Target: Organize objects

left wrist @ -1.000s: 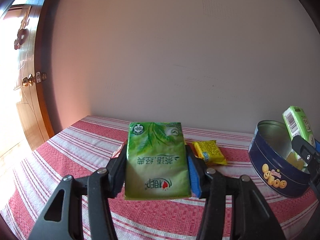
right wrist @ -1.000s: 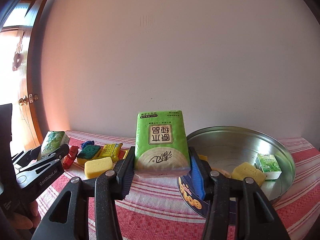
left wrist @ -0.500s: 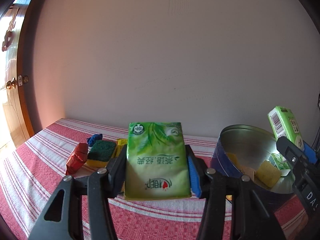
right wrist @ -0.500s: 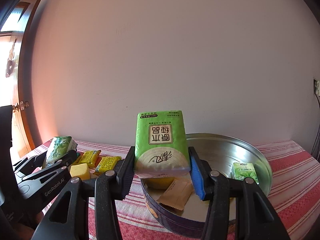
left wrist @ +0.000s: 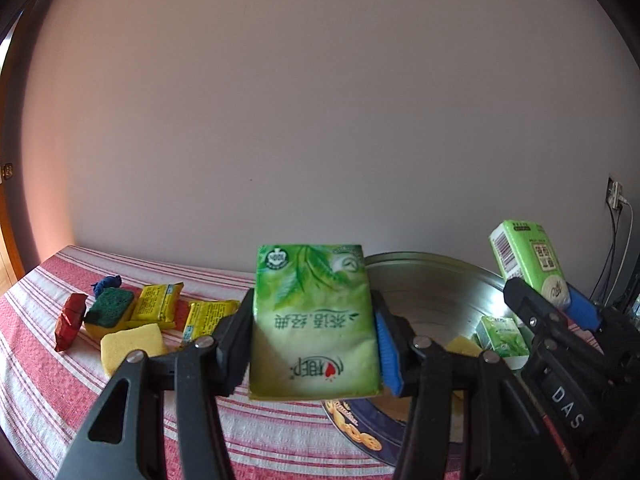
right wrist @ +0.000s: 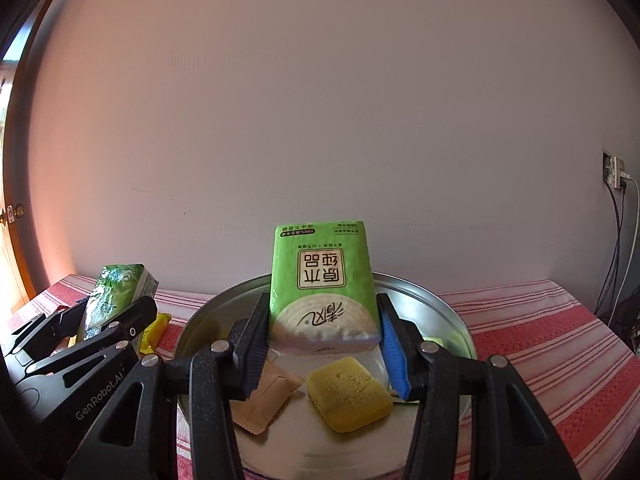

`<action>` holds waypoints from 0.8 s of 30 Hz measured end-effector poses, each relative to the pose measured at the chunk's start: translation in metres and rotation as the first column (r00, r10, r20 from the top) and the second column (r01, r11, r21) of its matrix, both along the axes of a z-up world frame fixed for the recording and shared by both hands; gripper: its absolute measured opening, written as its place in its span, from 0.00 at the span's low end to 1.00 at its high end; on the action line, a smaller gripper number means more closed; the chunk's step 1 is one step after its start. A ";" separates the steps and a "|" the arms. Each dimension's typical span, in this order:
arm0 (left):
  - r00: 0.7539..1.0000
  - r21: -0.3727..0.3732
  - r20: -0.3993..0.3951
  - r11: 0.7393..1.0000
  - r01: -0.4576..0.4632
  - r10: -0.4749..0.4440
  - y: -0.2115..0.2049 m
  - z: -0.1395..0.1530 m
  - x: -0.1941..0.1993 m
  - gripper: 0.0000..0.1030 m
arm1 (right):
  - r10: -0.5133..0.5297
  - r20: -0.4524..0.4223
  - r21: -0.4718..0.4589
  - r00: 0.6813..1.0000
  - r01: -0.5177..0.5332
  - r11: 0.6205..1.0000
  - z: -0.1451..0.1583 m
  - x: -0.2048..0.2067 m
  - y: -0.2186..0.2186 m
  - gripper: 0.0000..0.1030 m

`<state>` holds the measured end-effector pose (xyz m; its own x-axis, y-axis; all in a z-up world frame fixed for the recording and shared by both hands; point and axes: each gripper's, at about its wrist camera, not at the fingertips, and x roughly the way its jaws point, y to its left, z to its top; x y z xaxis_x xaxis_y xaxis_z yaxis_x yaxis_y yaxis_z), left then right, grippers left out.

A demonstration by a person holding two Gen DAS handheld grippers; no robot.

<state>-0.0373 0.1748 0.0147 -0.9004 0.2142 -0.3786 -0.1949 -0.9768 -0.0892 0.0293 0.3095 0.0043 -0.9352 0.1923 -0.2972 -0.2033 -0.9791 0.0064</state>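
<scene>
My left gripper (left wrist: 314,344) is shut on a green leaf-print tissue pack (left wrist: 314,320), held above the striped cloth just left of the round blue cookie tin (left wrist: 360,436). My right gripper (right wrist: 322,344) is shut on a bright green tissue pack (right wrist: 322,292), held over the open tin (right wrist: 460,332). Inside the tin lie a yellow sponge (right wrist: 350,394), a tan sachet (right wrist: 264,398) and a small green tissue pack (left wrist: 502,334). Each gripper shows in the other's view: the right one (left wrist: 556,300) at the right, the left one (right wrist: 108,320) at the left.
On the red-striped cloth (left wrist: 48,380) left of the tin lie a yellow sponge (left wrist: 132,346), a green-topped sponge (left wrist: 108,308), two yellow packets (left wrist: 158,306), a red wrapper (left wrist: 70,320) and a blue scrap (left wrist: 106,282). A wall stands behind; cables (right wrist: 624,240) hang at right.
Both grippers have swung right with their tissue packs. The right gripper now hangs over the tin's inside; the left gripper has come up to the tin's left rim.
</scene>
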 end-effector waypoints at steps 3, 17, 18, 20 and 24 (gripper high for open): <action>1.000 0.000 0.014 1.000 0.015 -0.015 0.011 -0.002 -0.004 0.51 | -0.018 0.020 -0.021 1.000 0.018 1.000 -0.002 -0.002 0.002 0.51; 0.997 -0.015 0.063 0.999 0.045 -0.044 0.052 -0.018 -0.021 0.51 | -0.077 0.102 -0.022 0.992 0.080 0.997 -0.010 -0.031 0.034 0.51; 0.997 -0.016 0.063 0.999 0.049 -0.048 0.055 -0.019 -0.020 0.51 | -0.081 0.107 -0.025 0.991 0.085 0.996 -0.004 -0.025 0.020 0.51; 0.996 -0.030 0.065 0.998 0.056 -0.054 0.059 -0.023 -0.021 0.51 | -0.087 0.117 -0.028 0.989 0.091 0.995 -0.003 -0.024 0.015 0.51; 0.995 -0.030 0.082 0.998 0.053 -0.051 0.060 -0.025 -0.023 0.51 | -0.095 0.147 -0.021 0.985 0.099 0.995 -0.005 -0.027 0.012 0.51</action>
